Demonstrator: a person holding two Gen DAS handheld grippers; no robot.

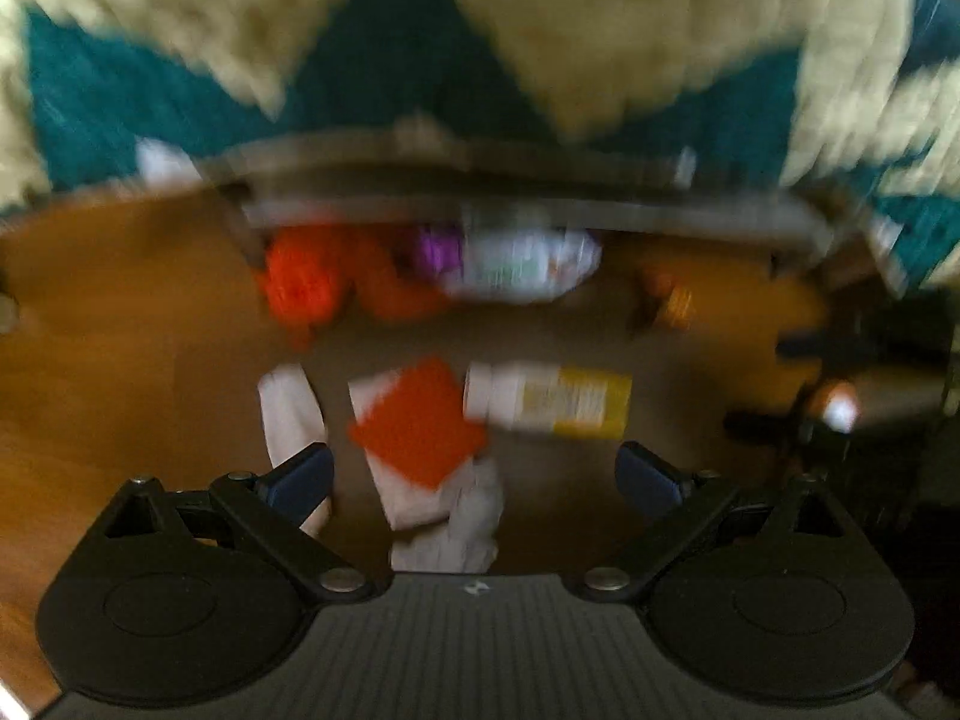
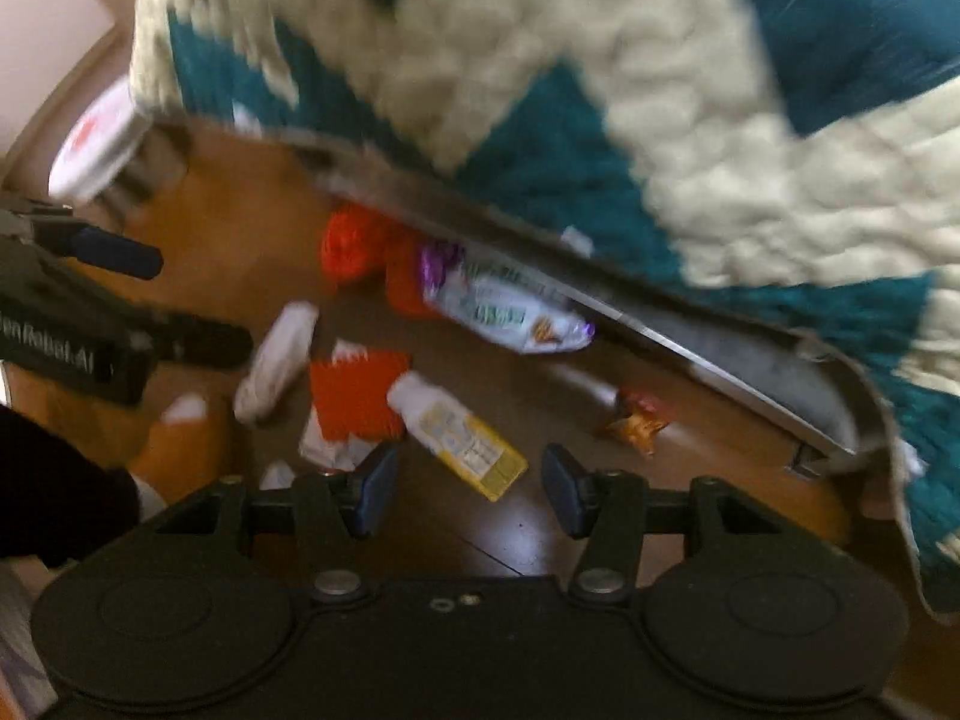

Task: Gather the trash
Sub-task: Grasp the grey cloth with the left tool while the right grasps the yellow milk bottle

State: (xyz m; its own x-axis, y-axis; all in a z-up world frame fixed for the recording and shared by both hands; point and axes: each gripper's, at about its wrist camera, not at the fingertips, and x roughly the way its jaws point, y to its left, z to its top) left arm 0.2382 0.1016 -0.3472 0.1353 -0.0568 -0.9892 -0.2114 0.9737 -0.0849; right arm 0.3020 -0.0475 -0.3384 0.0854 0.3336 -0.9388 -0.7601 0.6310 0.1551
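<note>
Two grippers hang open and empty over a wooden floor (image 1: pixel 120 312): the left gripper (image 1: pixel 474 474) and right gripper (image 2: pixel 468 492). Just ahead lies a white-capped yellow plastic bottle (image 2: pixel 456 435) on its side, touching a flat orange square packet (image 1: pixel 420 420). The bottle looks light, rigid and possibly slippery; grasping across its middle seems safest. Beyond, a crinkly white snack bag (image 2: pixel 510 312) rests against a quilt-draped bed edge (image 2: pixel 690 336).

floor (image 2: pixel 516 540): brown wood | bed quilt (image 2: pixel 690 138): teal, cream

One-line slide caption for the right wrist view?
Open right gripper above floor litter: yellow-labelled bottle, red card, snack bag, beside a quilted bed.
</note>
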